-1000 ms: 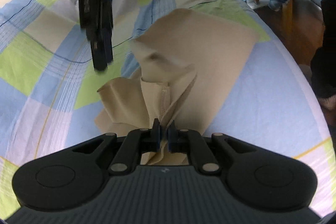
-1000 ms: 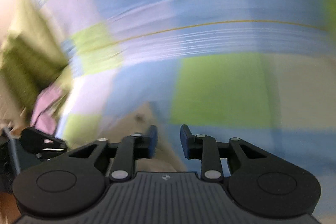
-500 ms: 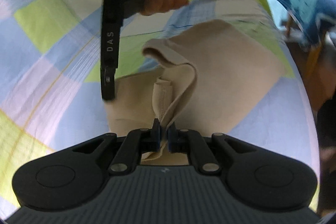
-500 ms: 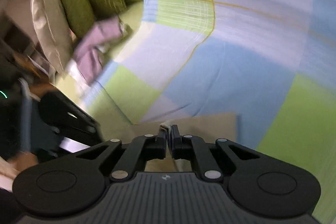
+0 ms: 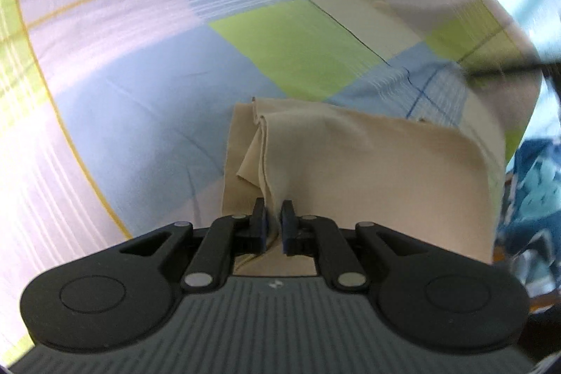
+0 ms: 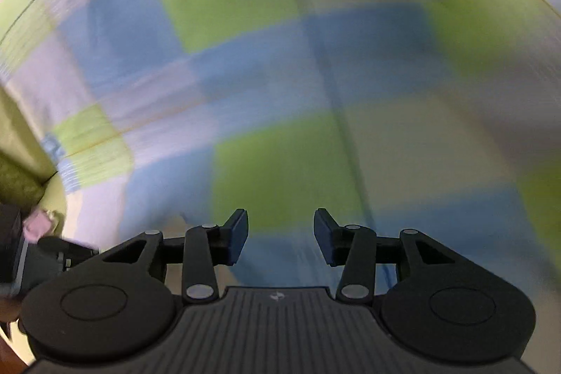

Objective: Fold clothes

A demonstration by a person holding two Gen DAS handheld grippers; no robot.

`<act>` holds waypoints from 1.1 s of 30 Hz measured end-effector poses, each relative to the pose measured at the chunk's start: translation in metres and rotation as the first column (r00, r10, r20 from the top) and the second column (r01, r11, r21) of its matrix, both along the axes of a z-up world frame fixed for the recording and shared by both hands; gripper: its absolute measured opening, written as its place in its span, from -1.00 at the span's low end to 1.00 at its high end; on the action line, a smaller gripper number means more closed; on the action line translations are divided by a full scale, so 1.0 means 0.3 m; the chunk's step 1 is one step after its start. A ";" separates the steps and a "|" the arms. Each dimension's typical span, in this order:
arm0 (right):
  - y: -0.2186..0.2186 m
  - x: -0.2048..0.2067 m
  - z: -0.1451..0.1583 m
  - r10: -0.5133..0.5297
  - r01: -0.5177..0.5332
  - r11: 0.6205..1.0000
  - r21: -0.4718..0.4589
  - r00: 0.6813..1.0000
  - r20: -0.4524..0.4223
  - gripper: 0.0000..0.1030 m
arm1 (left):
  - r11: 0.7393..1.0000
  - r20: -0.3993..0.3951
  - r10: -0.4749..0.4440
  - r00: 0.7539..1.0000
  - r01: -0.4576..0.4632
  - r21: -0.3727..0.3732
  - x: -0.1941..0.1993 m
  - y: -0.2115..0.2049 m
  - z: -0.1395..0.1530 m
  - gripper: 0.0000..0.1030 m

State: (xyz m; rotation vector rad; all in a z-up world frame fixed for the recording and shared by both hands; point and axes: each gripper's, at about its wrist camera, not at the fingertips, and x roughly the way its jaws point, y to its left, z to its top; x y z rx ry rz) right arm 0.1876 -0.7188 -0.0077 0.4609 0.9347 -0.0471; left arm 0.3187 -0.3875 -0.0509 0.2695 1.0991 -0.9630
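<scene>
A beige garment point(image 5: 368, 170) lies folded on the checked bed sheet point(image 5: 140, 76) in the left wrist view. My left gripper point(image 5: 273, 226) is shut on a hemmed edge of the beige garment, which rises in a small fold between the pads. My right gripper point(image 6: 280, 233) is open and empty above the checked sheet point(image 6: 280, 93); the view is blurred. A sliver of beige cloth point(image 6: 178, 223) shows beside its left finger.
A blue patterned cloth point(image 5: 533, 198) hangs off the bed's right side. In the right wrist view, green pillows point(image 6: 17, 184) and a pink item point(image 6: 36, 226) sit at the far left, with the other gripper's black body point(image 6: 45, 262) beside them.
My right gripper let go of the beige cloth, opened and swung away over the sheet. My left gripper kept its hold; the garment now lies flatter, and the right gripper has left its view.
</scene>
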 end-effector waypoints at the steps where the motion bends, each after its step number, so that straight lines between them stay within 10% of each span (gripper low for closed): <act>1: -0.004 -0.058 -0.011 -0.034 0.035 0.999 0.011 0.999 -0.022 -0.06 | 1.000 -0.009 -0.003 1.000 0.003 0.003 0.005 0.000 0.002 -0.89; 12: 0.005 -0.302 -0.195 -0.256 0.277 0.916 0.289 0.961 -0.107 -0.11 | 0.999 0.020 -0.037 0.999 0.037 -0.006 -0.004 0.031 0.032 -0.90; 15: -0.009 -0.292 -0.193 -0.296 0.307 0.905 0.296 0.952 -0.082 -0.88 | 0.999 0.057 -0.023 0.998 0.025 -0.039 -0.009 0.039 0.063 -0.90; 26: -0.013 -0.333 -0.304 -0.280 0.259 0.927 0.271 0.959 0.041 -0.77 | 0.992 0.198 -0.047 0.979 0.069 -0.103 -0.076 0.113 -0.022 -0.76; 33: 0.025 -0.386 -0.326 -0.221 0.179 0.962 0.206 0.954 0.204 -0.70 | 0.988 0.400 -0.112 0.909 0.147 -0.056 -0.186 0.133 -0.041 -0.71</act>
